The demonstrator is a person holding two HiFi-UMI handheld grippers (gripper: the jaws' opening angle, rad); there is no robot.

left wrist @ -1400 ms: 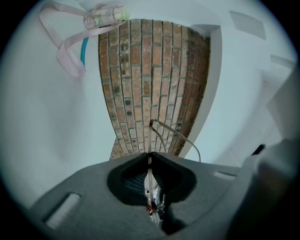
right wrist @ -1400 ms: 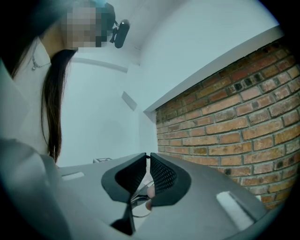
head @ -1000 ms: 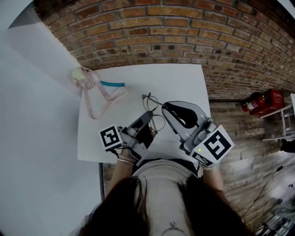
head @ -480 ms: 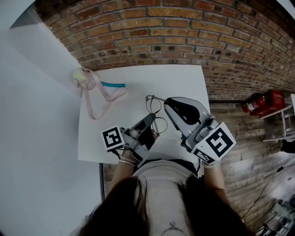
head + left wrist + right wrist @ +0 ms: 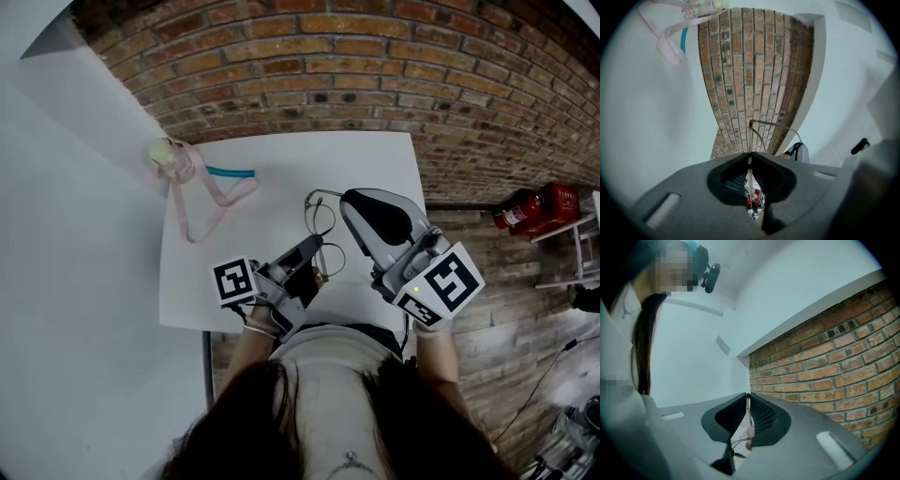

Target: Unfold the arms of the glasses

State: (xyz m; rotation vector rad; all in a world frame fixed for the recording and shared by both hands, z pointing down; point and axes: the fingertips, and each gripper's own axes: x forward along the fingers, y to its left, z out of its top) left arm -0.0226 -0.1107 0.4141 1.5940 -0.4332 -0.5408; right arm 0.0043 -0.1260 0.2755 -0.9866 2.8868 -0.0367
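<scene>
The glasses (image 5: 322, 217) are held up over the white surface (image 5: 281, 159), left tongs (image 5: 749, 157) clamped shut on their thin wire and right tongs (image 5: 748, 397) likewise pinching the frame; risk, in my judgement: pulling off the hinge line could bend the wire or slip it free.

Thin metal glasses (image 5: 322, 220), matt white table (image 5: 281, 169)

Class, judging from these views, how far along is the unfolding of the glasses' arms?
Done: the glasses are gripped, with the left gripper and right gripper both shut on the wire. In hand: one arm appears swung out at an angle. Left: finishing it, and apparently the other.
</scene>
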